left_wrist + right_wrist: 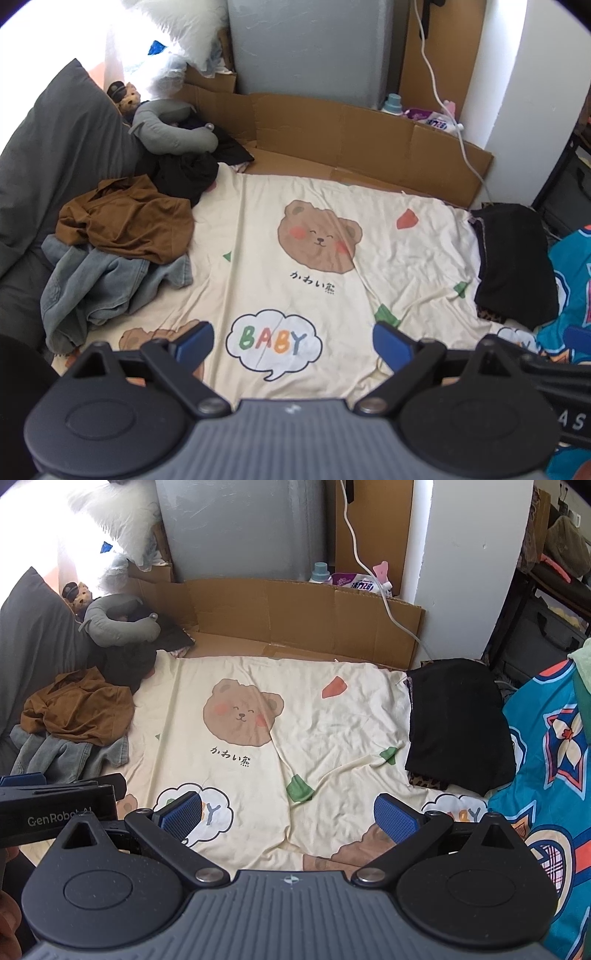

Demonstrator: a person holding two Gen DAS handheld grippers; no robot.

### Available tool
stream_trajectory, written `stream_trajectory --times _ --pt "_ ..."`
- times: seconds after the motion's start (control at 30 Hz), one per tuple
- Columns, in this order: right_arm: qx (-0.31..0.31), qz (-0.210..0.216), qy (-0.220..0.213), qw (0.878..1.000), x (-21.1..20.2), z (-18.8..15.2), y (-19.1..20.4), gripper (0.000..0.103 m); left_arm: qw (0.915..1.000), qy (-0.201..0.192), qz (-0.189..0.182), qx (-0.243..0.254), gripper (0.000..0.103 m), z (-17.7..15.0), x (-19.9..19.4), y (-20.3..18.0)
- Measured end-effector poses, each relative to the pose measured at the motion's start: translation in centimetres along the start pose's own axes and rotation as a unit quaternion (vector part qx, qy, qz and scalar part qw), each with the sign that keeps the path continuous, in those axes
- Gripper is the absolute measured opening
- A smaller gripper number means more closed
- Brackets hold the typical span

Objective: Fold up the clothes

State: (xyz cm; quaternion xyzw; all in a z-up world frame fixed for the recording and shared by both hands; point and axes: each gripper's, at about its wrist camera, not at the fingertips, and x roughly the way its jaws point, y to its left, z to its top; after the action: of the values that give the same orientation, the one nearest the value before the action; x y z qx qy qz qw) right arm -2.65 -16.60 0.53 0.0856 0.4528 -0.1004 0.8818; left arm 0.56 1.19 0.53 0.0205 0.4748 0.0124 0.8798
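Observation:
A heap of unfolded clothes lies at the left of the bed: a brown shirt [127,221] [79,710] over blue jeans [107,286] [62,755], with a black garment [186,173] behind them. A folded black garment [513,258] [456,723] rests at the right on a leopard-print piece [428,781]. My left gripper [293,341] hovers open above the cream bear-print sheet [303,229], holding nothing. My right gripper [288,812] is open too, over the sheet [258,709], empty. The left gripper's body [55,808] shows at the right wrist view's left edge.
A grey pillow [55,147] and a grey neck pillow [170,129] sit at the far left. Cardboard [351,136] lines the back wall, with a white cable [443,103] hanging over it. A teal patterned blanket [546,768] lies at the right.

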Motion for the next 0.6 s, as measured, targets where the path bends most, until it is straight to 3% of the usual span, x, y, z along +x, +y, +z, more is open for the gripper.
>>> stream_trajectory --times 0.6 --pt "0.014 0.004 -0.010 1.000 -0.96 -0.02 -0.60 0.102 0.9997 0.016 -0.020 -0.007 0.100 -0.31 0.03 -0.41"
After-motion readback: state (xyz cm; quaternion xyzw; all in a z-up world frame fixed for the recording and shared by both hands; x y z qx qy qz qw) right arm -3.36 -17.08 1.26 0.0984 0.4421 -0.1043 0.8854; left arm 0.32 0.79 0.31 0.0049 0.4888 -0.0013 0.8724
